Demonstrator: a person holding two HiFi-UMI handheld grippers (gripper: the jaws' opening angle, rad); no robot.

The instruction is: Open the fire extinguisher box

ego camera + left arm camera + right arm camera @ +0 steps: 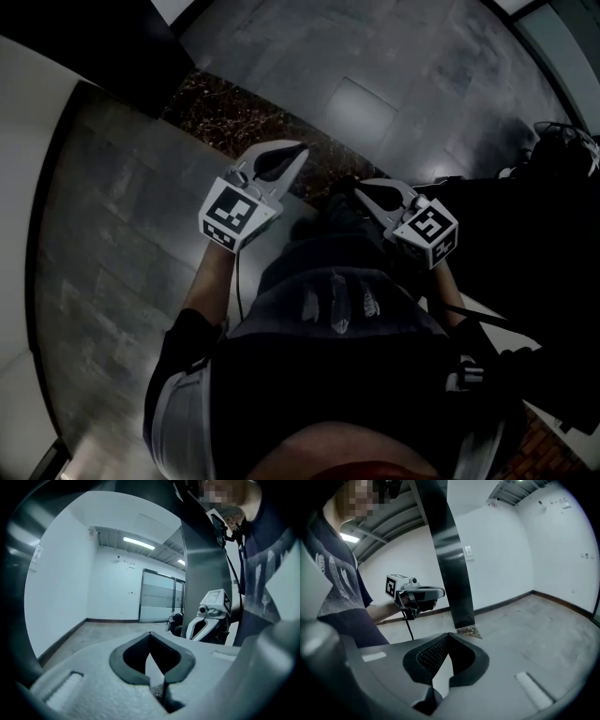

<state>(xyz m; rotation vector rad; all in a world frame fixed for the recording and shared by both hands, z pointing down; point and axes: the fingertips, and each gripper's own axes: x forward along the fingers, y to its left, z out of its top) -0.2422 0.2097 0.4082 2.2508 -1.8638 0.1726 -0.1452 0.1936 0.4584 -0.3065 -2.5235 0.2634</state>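
**Head view.** Floor tiles [122,216]: grey stone, matte, large rectangles. A speckled strip [234,117] of dark brown stone lies at 11 o'clock. Left gripper [296,150] at 12 o'clock is smooth white plastic in a tapering beak shape, with its marker cube [230,214] at the base. Right gripper [360,190] at 1 o'clock has the same build. Both beaks come to a closed point. A dark shirt [337,300] with pale print is at 6 o'clock.

**Left gripper view.** The jaws are grainy white plastic. The dark rubber pads [117,663] outline a diamond-shaped hollow and their tips meet at its top, so the jaws are together with nothing between them. A glossy dark column [206,564] rises at 1 o'clock and glass doors [157,597] stand at 12. The right gripper shows at 3 o'clock, just beside the column.

**Right gripper view.** The jaws are grey plastic and the pads [430,657] have a fine mesh texture. The tips touch, so the jaws are together and empty. The column stands at 12 o'clock with its foot on speckled stone. The left gripper is at 10 o'clock, held in a hand.

**Fire extinguisher box:** I cannot pick it out in any view.
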